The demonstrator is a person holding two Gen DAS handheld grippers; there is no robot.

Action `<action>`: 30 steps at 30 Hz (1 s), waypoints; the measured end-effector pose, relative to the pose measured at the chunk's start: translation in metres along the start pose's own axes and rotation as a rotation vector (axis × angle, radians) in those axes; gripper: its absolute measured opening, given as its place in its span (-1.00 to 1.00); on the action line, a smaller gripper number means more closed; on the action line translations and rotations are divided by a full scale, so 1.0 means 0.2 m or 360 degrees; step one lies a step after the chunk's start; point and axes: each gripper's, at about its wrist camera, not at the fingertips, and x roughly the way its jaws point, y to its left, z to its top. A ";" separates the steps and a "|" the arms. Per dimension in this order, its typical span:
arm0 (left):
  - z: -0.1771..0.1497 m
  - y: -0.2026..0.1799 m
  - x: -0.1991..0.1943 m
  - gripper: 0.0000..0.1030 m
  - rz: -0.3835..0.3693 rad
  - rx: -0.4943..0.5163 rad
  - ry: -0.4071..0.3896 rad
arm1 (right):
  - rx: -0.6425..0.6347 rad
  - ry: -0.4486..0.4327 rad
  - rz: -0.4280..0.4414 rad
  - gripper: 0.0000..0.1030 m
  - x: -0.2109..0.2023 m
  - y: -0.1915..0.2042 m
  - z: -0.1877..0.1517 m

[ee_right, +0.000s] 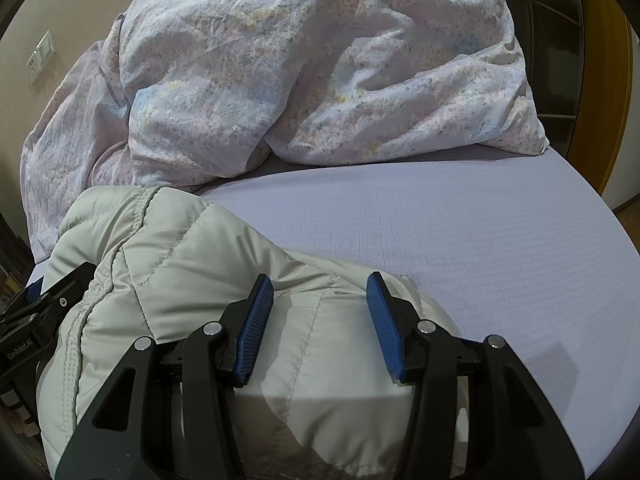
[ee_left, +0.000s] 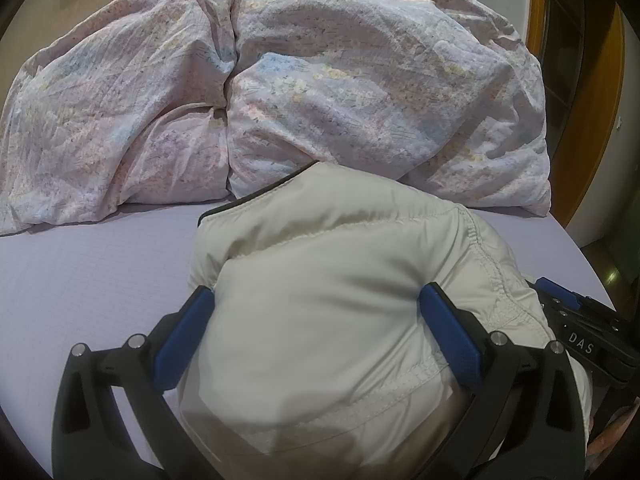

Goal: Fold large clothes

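Two grippers on one puffy jacket

Two grippers work on a pale quilted puffer jacket (ee_left: 340, 280) that lies bunched on the lilac bed sheet (ee_left: 100, 272), just in front of a crumpled floral duvet (ee_left: 280, 80).

The left gripper (ee_left: 316, 332) has thick padded cloth bulging between its blue pads (ee_left: 184, 340); both pads touch the fabric and seem to squeeze it. The right gripper (ee_right: 320, 320) stands half spread over the jacket, and cloth lies between its fingers, but I cannot tell if they press on it.

I think the main risk is slipping. The shell looks smooth and the filling is springy, so a shallow bite can slide off when the jacket is lifted. The bulk may also push a fold open again. If the two grippers pull unevenly, the fold will come out crooked, and the far edge can drag into the duvet.

Readable writing: "DAS" on the right gripper, seen in the left view, and "GenRobot.AI" on the left gripper, seen in the right view.
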 end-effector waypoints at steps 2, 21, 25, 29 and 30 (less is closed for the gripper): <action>0.00 0.00 0.00 0.97 0.0002 0.0000 0.0000 | -0.0003 0.0002 -0.0007 0.00 0.00 0.01 0.00; 0.02 0.06 -0.10 0.97 -0.0039 -0.0066 0.0085 | -0.0025 0.0017 -0.0064 0.11 -0.05 0.01 0.02; 0.00 0.18 -0.23 0.96 -0.0175 -0.0167 0.0145 | 0.0046 0.0031 0.0006 0.97 -0.16 -0.04 0.03; -0.03 0.31 -0.34 0.96 -0.0291 -0.0205 0.0192 | 0.0188 0.0071 0.0173 0.97 -0.29 -0.15 0.01; -0.05 0.33 -0.36 0.96 -0.0312 -0.0197 0.0205 | 0.0243 0.0100 0.0242 0.97 -0.32 -0.19 0.00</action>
